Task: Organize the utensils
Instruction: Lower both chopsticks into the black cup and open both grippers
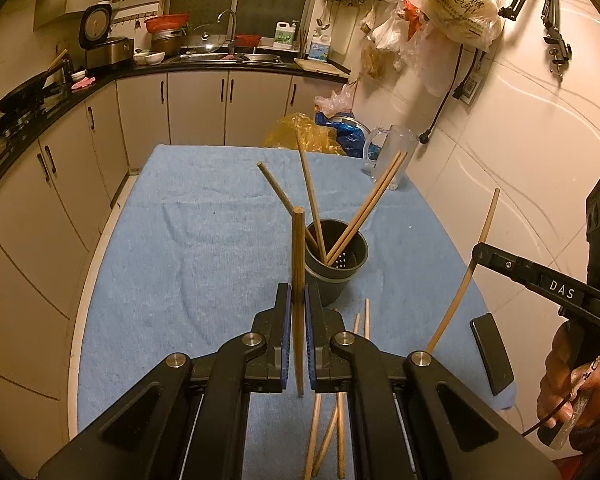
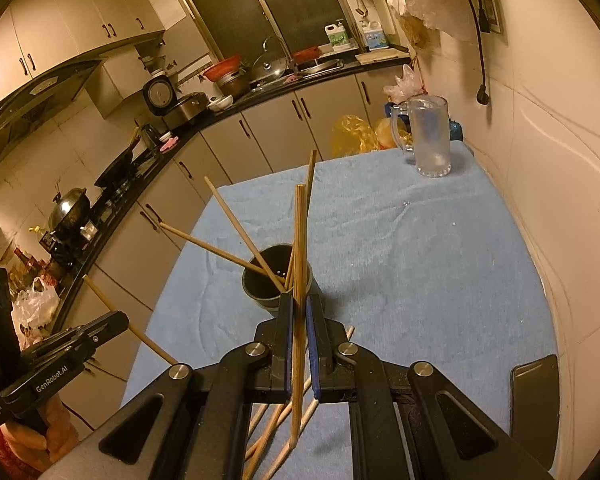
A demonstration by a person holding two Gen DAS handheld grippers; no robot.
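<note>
A dim, warm-lit kitchen, cabinets and a dark counter (image 1: 112, 74) curving round the far side, and in front a table under a blue towel (image 1: 204, 240). Middle of that towel: a dark round holder (image 1: 336, 264), four chopsticks already leaning out of it in a fan (image 1: 366, 206). The left gripper (image 1: 298, 312) has its jaws pinched on a single chopstick (image 1: 298, 264), held upright just near of the holder. Over on the right, the right gripper (image 2: 299, 320) is pressed onto its own chopstick (image 2: 299, 248), also close to vertical, its top rising in front of the holder's mouth. Loose chopsticks (image 1: 340, 420) lie on the towel at the near edge, under both grippers. A clear glass mug (image 2: 430, 140) stands at the far right corner, well apart from the holder, and a dark phone (image 1: 492, 354) lies at the near right.
</note>
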